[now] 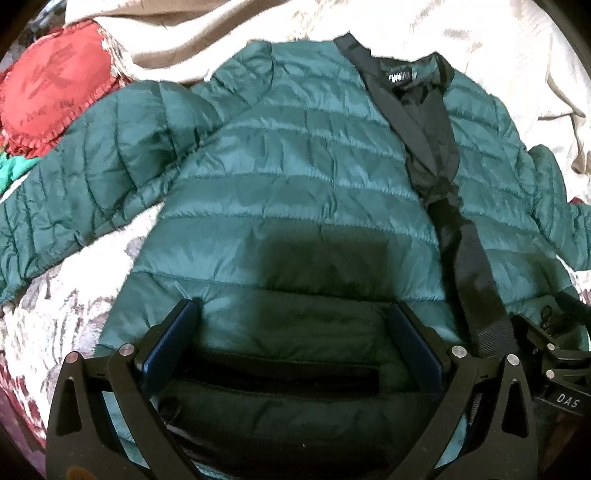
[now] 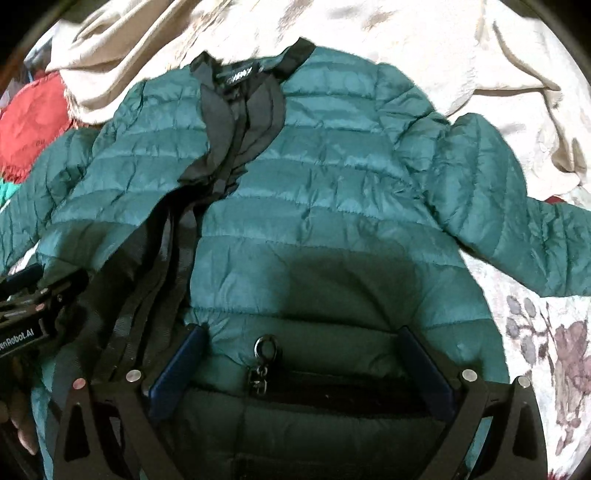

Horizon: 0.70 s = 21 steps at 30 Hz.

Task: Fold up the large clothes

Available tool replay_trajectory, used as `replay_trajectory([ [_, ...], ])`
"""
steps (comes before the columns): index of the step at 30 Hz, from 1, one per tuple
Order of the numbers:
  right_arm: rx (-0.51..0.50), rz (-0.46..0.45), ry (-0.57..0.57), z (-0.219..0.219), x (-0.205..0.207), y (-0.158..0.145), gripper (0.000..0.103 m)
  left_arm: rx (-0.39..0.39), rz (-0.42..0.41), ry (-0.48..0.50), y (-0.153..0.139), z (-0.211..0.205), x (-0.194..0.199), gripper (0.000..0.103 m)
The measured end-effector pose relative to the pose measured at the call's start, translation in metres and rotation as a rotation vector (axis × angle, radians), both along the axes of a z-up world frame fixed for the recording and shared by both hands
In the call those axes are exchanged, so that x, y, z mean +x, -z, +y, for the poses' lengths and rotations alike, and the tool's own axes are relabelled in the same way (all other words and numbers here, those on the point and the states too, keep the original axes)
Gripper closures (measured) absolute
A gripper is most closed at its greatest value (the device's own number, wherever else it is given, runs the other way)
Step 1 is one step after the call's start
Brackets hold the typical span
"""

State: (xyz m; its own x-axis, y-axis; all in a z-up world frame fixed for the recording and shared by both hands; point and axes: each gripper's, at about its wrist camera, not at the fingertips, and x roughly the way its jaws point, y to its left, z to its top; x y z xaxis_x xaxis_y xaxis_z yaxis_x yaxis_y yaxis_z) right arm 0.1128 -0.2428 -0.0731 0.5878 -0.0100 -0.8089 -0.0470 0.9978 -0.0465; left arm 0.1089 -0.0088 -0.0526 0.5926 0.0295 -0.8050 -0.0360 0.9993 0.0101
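Note:
A dark green quilted puffer jacket (image 1: 295,173) lies front-up on a bed, collar away from me, black zipper band down its middle and both sleeves spread sideways. It also fills the right wrist view (image 2: 332,177). My left gripper (image 1: 295,314) is open and hangs over the jacket's left lower front, above a pocket zipper (image 1: 280,384). My right gripper (image 2: 306,339) is open over the right lower front, above a pocket with a metal zipper pull (image 2: 266,349). Neither holds any cloth. The right gripper's body shows at the left wrist view's right edge (image 1: 554,354).
A floral bedspread (image 2: 546,332) lies under the jacket. A crumpled beige sheet (image 1: 461,33) lies beyond the collar. A red frilled cushion (image 1: 55,92) sits at the far left, with a bit of bright green cloth (image 1: 14,170) below it.

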Motion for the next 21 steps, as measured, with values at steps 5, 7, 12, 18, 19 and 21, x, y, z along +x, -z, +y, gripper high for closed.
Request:
replay_trajectory([
  [5, -0.03, -0.19, 0.026, -0.002, -0.02, -0.034, 0.0, 0.041, -0.134, 0.022, -0.021, -0.007, -0.008, 0.0],
  [7, -0.039, -0.209, 0.04, -0.004, -0.02, -0.038, 0.0, 0.059, -0.169, 0.036, -0.027, -0.011, -0.009, 0.0],
  [12, 0.002, -0.164, 0.063, -0.015, -0.016, -0.035, 0.0, 0.055, -0.18, 0.062, -0.029, -0.013, -0.015, 0.0],
  [18, 0.014, -0.146, 0.081, -0.02, -0.016, -0.031, 0.0, 0.045, -0.182, 0.074, -0.028, -0.013, -0.02, 0.0],
  [19, 0.017, -0.146, 0.079, -0.02, -0.016, -0.031, 0.0, 0.044, -0.181, 0.073, -0.028, -0.012, -0.02, 0.0],
  [21, 0.013, -0.146, 0.081, -0.02, -0.016, -0.031, 0.0, 0.04, -0.176, 0.072, -0.027, -0.012, -0.02, 0.0],
])
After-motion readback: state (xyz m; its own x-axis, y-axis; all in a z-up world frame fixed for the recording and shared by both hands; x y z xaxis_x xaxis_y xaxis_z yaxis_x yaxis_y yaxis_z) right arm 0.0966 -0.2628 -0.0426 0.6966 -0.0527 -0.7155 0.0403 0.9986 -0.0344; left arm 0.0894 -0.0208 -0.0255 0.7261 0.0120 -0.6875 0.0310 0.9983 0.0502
